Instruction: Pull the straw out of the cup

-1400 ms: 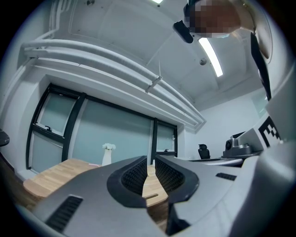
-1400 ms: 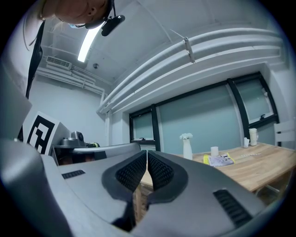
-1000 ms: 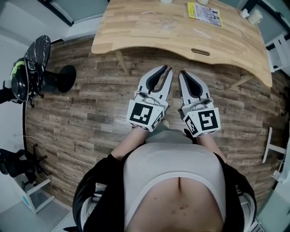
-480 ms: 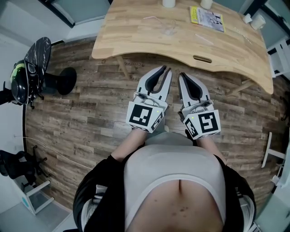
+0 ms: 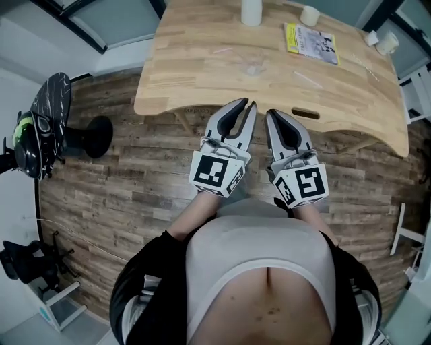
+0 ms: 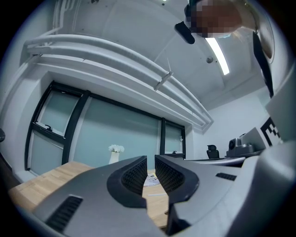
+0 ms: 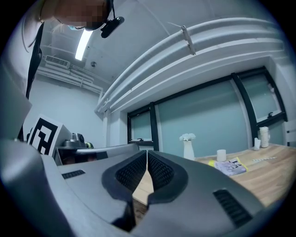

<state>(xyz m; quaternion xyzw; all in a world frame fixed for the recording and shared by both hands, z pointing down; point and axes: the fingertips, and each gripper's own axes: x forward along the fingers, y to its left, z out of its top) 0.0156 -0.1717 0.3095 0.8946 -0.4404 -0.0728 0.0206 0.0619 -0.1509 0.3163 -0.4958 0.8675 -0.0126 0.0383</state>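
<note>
The wooden table (image 5: 195,74) lies ahead, its near edge just beyond both grippers. A small clear thing (image 5: 254,67) stands on it, too faint to tell whether it is the cup. Thin pale straws (image 5: 306,79) lie loose on the tabletop. My left gripper (image 5: 248,102) is held level at the table's edge, its jaws a narrow gap apart with nothing between them (image 6: 151,159). Beside it, my right gripper (image 5: 271,111) has its pads meeting at the tips and holds nothing (image 7: 147,155).
A white vase (image 5: 250,10) with flowers (image 7: 188,149), a white cup (image 5: 310,15) and a yellow magazine (image 5: 311,39) stand at the table's far side. Two more white cups (image 5: 384,40) sit far right. A black stool (image 5: 50,114) is on the wooden floor at left.
The table has come closer in the head view and more of its far side shows. Both grippers keep the same pose in front of the body, and the jaws have not changed.
</note>
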